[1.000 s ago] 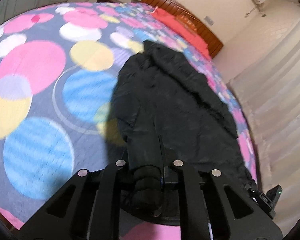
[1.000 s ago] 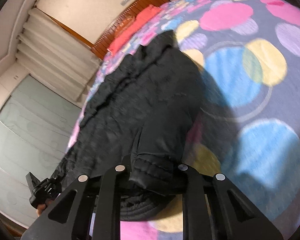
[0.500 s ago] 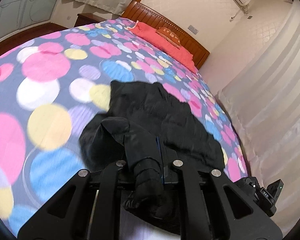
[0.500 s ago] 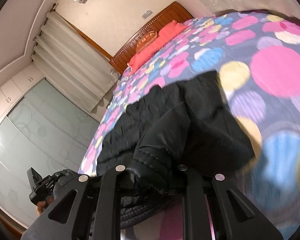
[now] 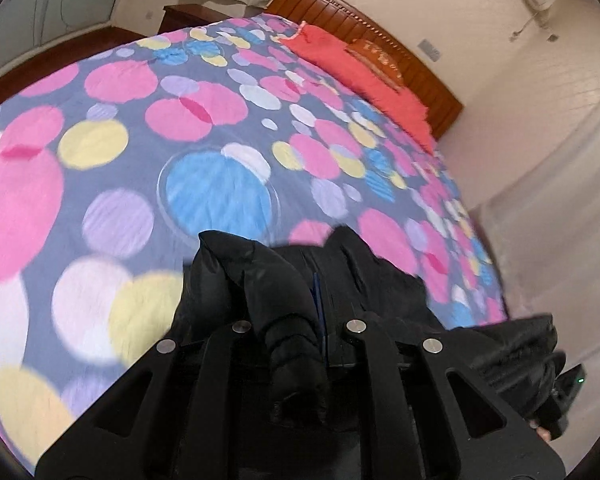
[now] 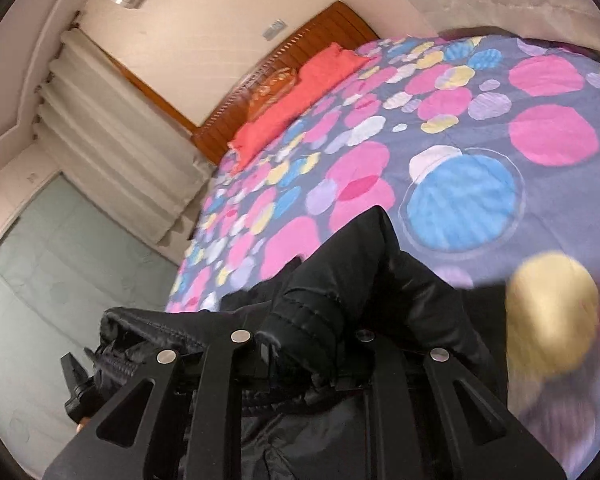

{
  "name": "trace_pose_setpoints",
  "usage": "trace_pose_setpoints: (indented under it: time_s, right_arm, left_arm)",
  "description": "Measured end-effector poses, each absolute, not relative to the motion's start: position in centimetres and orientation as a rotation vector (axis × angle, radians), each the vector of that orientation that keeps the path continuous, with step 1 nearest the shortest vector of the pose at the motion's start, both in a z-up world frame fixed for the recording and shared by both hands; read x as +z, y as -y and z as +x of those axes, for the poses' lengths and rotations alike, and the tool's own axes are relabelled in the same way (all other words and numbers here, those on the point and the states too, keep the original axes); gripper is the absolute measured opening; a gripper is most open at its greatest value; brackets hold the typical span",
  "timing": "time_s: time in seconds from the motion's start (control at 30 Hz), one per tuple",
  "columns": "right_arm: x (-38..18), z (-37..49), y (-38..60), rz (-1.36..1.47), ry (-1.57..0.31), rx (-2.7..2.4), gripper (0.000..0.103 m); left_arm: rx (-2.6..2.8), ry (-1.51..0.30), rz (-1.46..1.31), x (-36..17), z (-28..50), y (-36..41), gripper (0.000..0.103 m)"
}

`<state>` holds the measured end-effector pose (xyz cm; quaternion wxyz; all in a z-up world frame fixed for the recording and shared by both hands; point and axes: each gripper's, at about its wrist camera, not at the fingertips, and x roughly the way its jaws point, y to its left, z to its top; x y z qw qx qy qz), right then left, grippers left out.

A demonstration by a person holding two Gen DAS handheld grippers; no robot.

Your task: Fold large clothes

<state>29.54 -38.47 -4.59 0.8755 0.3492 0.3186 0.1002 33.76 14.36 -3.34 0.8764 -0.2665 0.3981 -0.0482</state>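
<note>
A bedroom is showing around the work: a bed (image 5: 112, 184) under a grey cover with pink, blue and yellow circles is filling both views, with a wooden headboard (image 5: 380, 46) and red pillows (image 5: 364, 72) at its far end. The black padded jacket (image 5: 284, 292) is lying bunched at the near edge of the bed, and both claws are pinching it: the left claw (image 5: 296, 332) is clamped nearly closed on a rolled, cuff-like fold, and the right claw (image 6: 304, 340) is gripping a quilted edge (image 6: 312, 312) the same way. To do this fold well, I judge both claws should be travelling together at even height, keeping the held edge taut and square before laying it down flat. Motion blur is smearing the bed cover, the jacket's lower part is disappearing under the claw frames, and which part of the garment each claw holds is hard to tell.
</note>
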Motion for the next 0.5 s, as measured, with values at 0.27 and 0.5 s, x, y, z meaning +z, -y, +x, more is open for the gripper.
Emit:
trace_pose_setpoints:
  time_s: [0.27, 0.5]
  right_arm:
    - [-12.0, 38.3, 39.2, 0.736, -0.803, 0.106, 0.018]
    - [-12.7, 38.7, 40.1, 0.812, -0.829, 0.149, 0.037]
  left_arm:
    - [-0.022, -0.914, -0.459, -8.6, 41.5, -13.1, 0.013]
    - [-0.094, -0.901, -0.426, -8.8, 42.0, -12.7, 0.033]
